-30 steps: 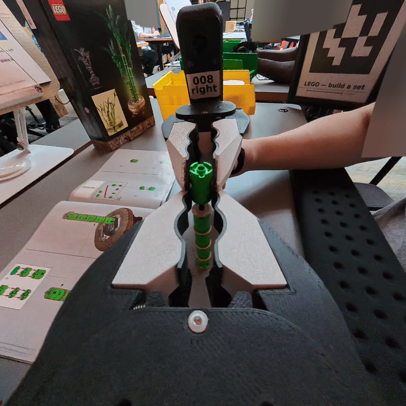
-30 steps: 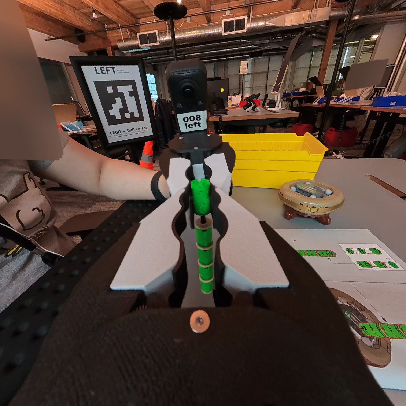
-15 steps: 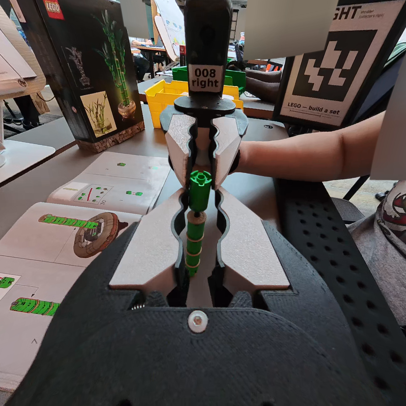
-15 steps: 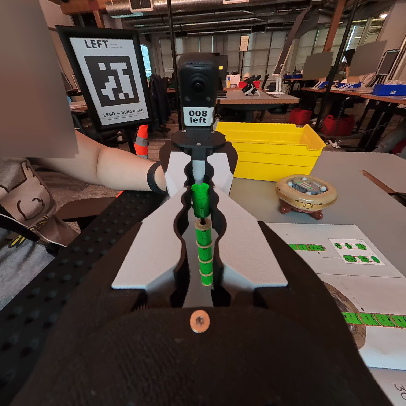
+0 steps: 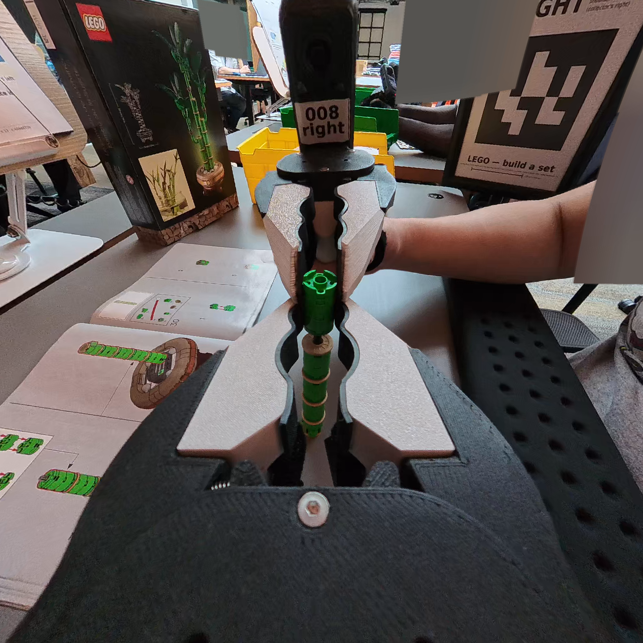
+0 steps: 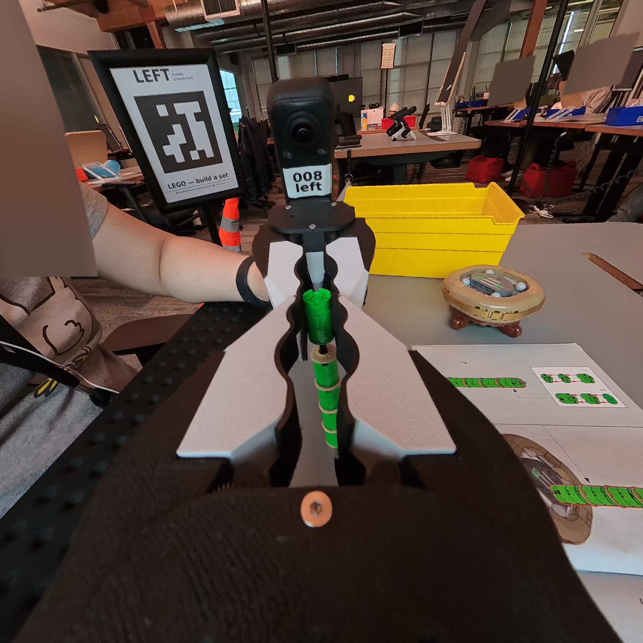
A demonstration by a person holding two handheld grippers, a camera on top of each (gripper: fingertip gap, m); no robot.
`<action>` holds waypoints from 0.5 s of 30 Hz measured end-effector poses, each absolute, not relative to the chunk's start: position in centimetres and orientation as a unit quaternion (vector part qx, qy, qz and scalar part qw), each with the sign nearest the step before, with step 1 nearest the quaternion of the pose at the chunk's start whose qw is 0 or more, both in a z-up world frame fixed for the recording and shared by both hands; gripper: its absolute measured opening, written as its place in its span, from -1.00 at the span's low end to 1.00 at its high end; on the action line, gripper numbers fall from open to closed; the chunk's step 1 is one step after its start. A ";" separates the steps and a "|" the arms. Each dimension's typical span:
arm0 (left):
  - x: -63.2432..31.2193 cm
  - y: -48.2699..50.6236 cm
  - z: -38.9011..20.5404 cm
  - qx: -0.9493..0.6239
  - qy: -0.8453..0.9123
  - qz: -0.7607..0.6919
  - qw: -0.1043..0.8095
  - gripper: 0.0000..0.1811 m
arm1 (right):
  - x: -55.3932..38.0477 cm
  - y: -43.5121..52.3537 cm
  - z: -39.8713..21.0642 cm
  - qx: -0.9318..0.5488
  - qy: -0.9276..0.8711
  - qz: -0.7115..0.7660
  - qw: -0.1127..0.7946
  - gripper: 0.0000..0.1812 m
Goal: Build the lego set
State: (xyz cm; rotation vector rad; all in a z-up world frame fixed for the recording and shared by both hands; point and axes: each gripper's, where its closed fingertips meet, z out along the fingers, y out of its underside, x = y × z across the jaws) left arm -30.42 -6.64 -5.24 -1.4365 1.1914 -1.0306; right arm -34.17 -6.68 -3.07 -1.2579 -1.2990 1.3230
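green stalk sections are mid-join above the tabletop (image 6: 574, 264). the left hand-held gripper (image 5: 316, 348) pinches the banded stalk (image 5: 314, 389), its tan-ringed end forward. the right hand-held gripper (image 5: 319, 278), facing it, pinches a plain green sleeve (image 5: 318, 306) lined up on the thin black axle just beyond that end, a small gap left. the round tan base (image 6: 492, 295) stands finished right of the stalk, near the yellow bin (image 6: 431, 229), with nothing planted in it. judging by the open booklet (image 6: 522, 410), the sleeve must be pushed home, then the stalk fitted to the base.
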 end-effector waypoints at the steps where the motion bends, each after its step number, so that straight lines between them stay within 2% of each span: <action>1: -30.4 -6.6 -5.2 -0.591 0.487 -0.424 0.485 -0.82 | -34.1 -6.7 -3.1 -0.507 -0.525 0.528 0.435 -0.84; 15: -30.4 -6.7 -5.3 -0.592 0.487 -0.426 0.481 -0.82 | -34.1 -6.9 -3.3 -0.511 -0.521 0.527 0.436 -0.83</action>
